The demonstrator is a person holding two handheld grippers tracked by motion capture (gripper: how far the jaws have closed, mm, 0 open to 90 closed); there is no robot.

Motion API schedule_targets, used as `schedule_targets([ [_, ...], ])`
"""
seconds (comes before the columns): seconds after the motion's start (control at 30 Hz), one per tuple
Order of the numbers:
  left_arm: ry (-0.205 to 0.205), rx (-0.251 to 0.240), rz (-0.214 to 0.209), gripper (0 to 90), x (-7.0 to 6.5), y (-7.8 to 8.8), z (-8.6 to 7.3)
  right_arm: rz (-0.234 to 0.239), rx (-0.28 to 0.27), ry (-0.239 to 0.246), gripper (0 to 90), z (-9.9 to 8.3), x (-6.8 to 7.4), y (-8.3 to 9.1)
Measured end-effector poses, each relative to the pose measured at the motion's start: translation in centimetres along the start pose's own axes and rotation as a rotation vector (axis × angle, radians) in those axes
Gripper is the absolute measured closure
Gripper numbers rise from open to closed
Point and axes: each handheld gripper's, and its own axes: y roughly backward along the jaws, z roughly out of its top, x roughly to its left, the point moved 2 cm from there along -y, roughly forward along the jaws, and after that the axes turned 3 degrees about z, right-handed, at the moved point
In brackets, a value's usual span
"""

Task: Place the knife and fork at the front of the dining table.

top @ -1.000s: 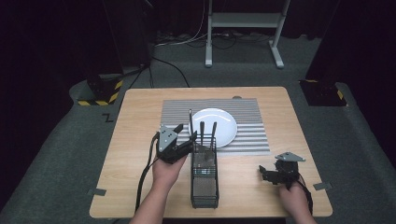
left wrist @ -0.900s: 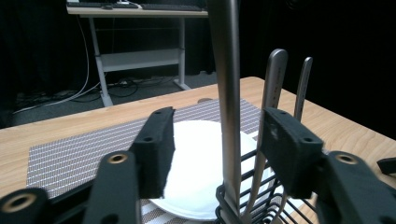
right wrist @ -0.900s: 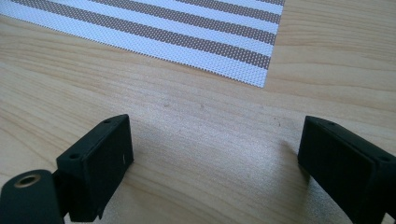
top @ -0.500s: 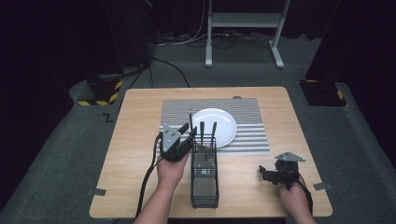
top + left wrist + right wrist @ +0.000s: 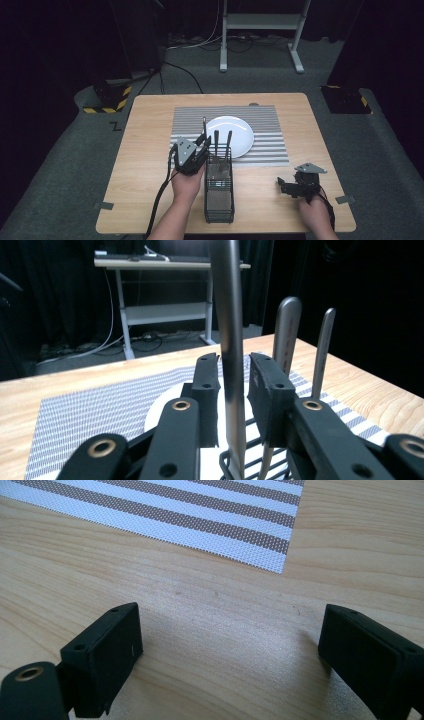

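A black wire caddy (image 5: 219, 200) stands on the table near the front, with three metal utensil handles rising from its far end. My left gripper (image 5: 205, 142) reaches in from the caddy's left. Its jaws have just been closing around the tallest handle (image 5: 227, 315). The pads (image 5: 265, 385) flank that handle with a thin sliver of gap on each side, so the gripper (image 5: 233, 370) is still open. The two other handles (image 5: 287, 330) stand just behind. My right gripper (image 5: 282, 186) rests low over the bare wood at the front right, and its jaws (image 5: 230, 635) are wide open and empty.
A white plate (image 5: 235, 132) lies on a striped placemat (image 5: 265, 120) just beyond the caddy. The placemat's corner (image 5: 280, 555) lies a little ahead of the right gripper. Beyond the table stand a desk frame (image 5: 260, 30) and floor cables.
The left gripper's jaws have narrowed around the tallest handle and the hand has shifted slightly toward the caddy. The right gripper has stayed put.
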Motion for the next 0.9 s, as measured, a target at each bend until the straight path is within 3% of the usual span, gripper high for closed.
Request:
schedule_targets([
  [0.13,0.005,0.017,0.001,77.9,0.0,-0.2,-0.5,0.000,0.000,0.000,10.2,0.0,0.0,0.0],
  [0.37,0.048,0.000,0.013,81.4,-0.2,0.3,-0.7,0.000,0.000,0.000,10.2,0.0,0.0,0.0],
  [0.63,0.030,-0.016,0.056,81.9,-1.2,1.3,-0.8,0.000,0.000,0.000,10.2,0.0,0.0,0.0],
  [0.9,0.015,-0.067,0.089,82.1,-1.8,2.1,-0.2,0.000,0.000,0.000,10.2,0.0,0.0,0.0],
])
